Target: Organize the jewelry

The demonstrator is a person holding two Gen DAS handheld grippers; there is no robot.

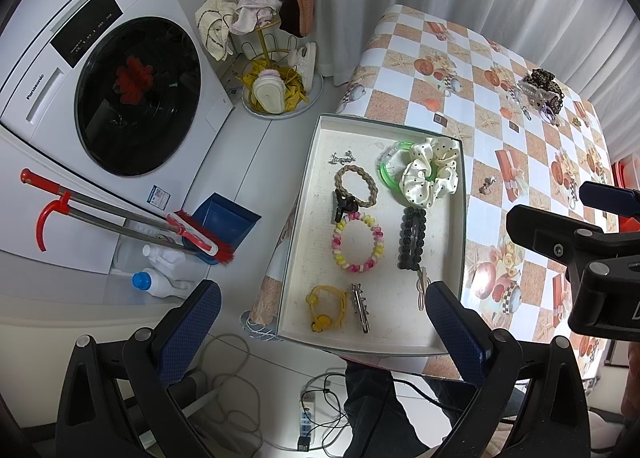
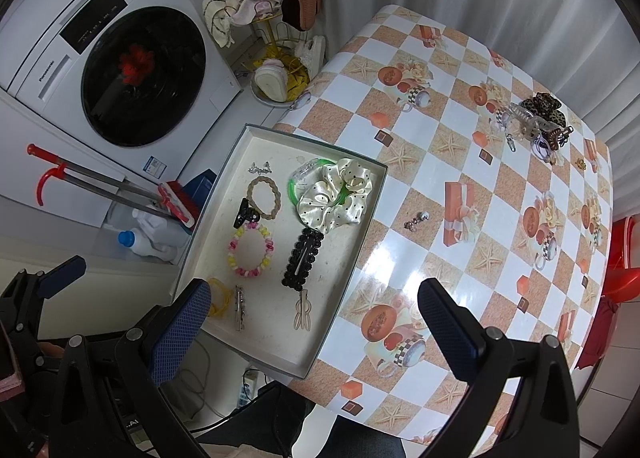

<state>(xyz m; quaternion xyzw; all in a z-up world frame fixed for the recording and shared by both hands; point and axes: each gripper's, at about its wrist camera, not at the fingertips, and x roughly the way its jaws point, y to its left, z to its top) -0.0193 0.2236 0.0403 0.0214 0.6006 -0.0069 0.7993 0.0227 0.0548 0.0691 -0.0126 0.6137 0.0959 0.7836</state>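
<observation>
A shallow white tray sits at the left edge of the checked table. It holds a cream dotted scrunchie, a green bangle, a braided tie, a pink-yellow bracelet, a black beaded clip, a yellow tie and hair clips. A small earring lies on the table. A pile of leopard scrunchie and clips lies at the far side. My left gripper and right gripper are open and empty above the near edge.
A washing machine stands left, with a broom and dustpan, bottles and a slipper rack on the floor. Cables and a power strip lie below the table. White curtains hang behind. A red stool is at the right.
</observation>
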